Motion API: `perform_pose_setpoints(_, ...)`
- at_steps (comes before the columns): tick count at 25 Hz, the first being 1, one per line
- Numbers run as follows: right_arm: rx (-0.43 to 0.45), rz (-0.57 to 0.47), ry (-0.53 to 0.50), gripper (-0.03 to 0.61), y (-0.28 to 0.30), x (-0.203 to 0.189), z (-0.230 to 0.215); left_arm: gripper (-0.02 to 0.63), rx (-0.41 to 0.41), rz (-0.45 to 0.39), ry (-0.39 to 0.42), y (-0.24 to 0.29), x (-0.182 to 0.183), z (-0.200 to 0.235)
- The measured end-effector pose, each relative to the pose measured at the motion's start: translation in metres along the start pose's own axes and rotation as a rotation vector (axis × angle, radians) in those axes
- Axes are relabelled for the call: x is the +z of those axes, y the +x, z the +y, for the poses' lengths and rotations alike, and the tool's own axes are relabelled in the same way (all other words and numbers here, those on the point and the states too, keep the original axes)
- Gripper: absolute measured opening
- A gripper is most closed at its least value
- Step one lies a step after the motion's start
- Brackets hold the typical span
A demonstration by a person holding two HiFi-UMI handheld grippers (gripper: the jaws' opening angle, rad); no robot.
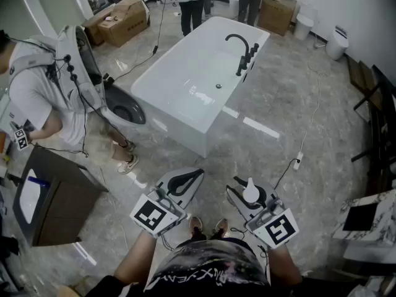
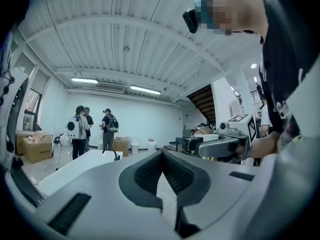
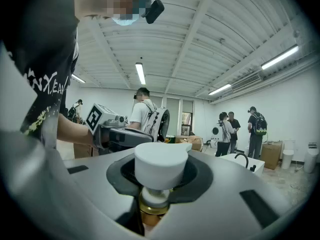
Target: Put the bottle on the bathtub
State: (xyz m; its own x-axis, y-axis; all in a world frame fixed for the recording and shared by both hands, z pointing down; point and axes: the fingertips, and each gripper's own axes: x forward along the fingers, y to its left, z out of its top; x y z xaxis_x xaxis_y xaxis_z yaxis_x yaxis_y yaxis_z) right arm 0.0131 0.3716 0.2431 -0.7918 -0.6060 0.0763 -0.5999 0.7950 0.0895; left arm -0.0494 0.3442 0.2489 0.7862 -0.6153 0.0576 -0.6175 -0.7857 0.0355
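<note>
Right gripper (image 1: 249, 193) is clamped on the bottle (image 3: 160, 170) at its neck, held near the person's waist. Left gripper (image 1: 195, 175) has its jaws together, empty. The bathtub (image 1: 179, 124) stands well ahead, so carry the bottle upright and seat it squarely on the flat rim before releasing.

Bathtub (image 1: 174, 120): smooth, glossy white. Tap (image 1: 240, 53): matt black metal. Floor (image 1: 278, 122): polished grey stone, reflective. Boxes (image 1: 124, 20): brown cardboard. Bottle (image 3: 160, 170): matt white plastic pump, shiny gold collar. Left gripper (image 2: 162, 156): matt grey plastic; fingers (image 2: 145, 173) ribbed black.
</note>
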Motion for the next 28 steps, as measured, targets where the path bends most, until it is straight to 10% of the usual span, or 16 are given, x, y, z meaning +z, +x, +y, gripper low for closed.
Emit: perform_pose_setpoints(28,0.002,-0.008,0.003,0.101,0.001,-0.001,-0.005,0.014,0.003,0.005,-0.001,0.007,-0.001,0.000)
